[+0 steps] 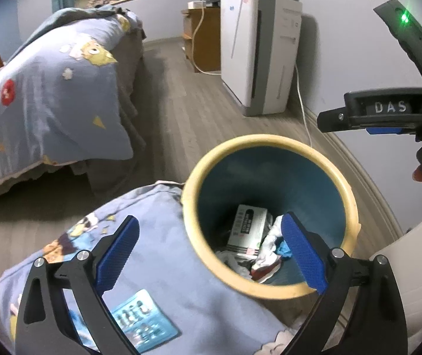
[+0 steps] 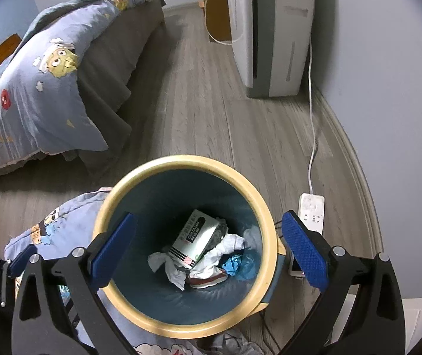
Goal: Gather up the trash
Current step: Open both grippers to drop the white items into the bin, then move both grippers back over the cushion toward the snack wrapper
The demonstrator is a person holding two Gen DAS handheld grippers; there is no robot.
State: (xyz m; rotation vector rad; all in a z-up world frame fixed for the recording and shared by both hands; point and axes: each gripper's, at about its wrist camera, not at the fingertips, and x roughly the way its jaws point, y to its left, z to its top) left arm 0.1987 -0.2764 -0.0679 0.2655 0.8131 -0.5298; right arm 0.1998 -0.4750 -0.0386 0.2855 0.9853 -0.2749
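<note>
Two pairs of tongs are being held above a round bin (image 2: 265,230) with a cream rim and blue inner wall, which is standing on the grey wooden floor (image 2: 211,112). The bin is being hemmed in on one side by a blue cartoon-print pillow (image 1: 157,254) touching its rim, and on the other by a white power strip (image 2: 311,211) near the skirting; a bed (image 2: 42,88) and a white appliance (image 2: 270,29) are standing well apart from it, with bare floor lying between. The right tongs (image 2: 208,254) are being held spread wide, empty, straddling the bin's mouth. The left tongs (image 1: 211,254) are likewise being held spread and empty, one pad over the pillow, the other over the bin's opening. The trash (image 2: 199,254) is lying at the bottom of the bin, well below both pairs: a white and black carton (image 2: 194,241), crumpled white tissue (image 2: 166,266), and a blue scrap (image 2: 234,264) are being seen heaped together
</note>
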